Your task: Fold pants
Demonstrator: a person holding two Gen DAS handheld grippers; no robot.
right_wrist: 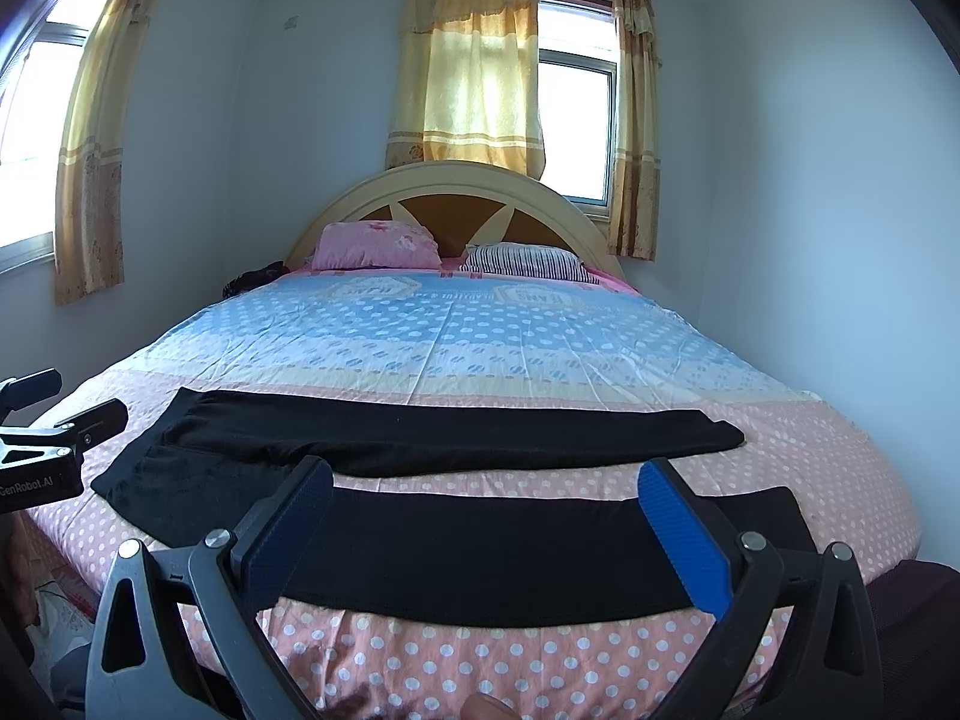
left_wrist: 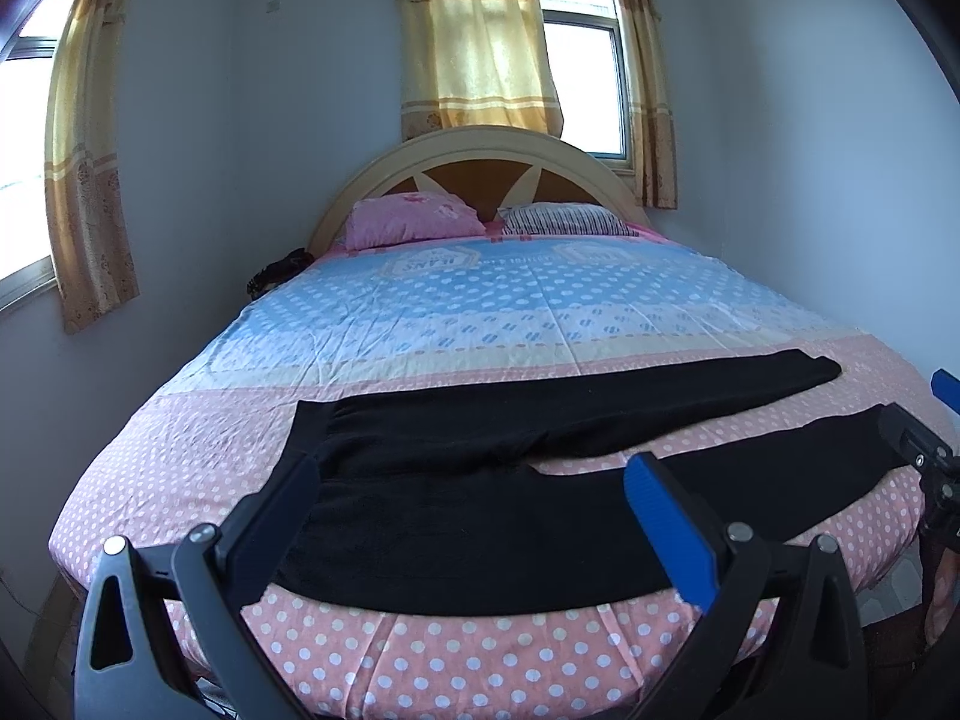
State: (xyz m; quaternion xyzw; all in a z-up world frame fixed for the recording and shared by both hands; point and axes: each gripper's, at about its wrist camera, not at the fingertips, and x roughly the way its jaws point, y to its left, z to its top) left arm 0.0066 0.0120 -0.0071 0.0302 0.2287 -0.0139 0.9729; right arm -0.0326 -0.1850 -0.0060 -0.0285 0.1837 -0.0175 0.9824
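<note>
Flat: black pants [left_wrist: 456, 480] at bed [left_wrist: 480, 654] edge; both tongs wide.

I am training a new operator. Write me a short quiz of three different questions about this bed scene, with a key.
1. True or false: the black pants are already folded in half.
2. Which pillow lies on the left as the cameras see it? A. pink pillow B. striped pillow
3. Fill in: the left gripper and the right gripper are both ____.

Key
1. False: both legs lie spread apart on the polka-dot bedsheet.
2. A
3. open, holding nothing.
</note>
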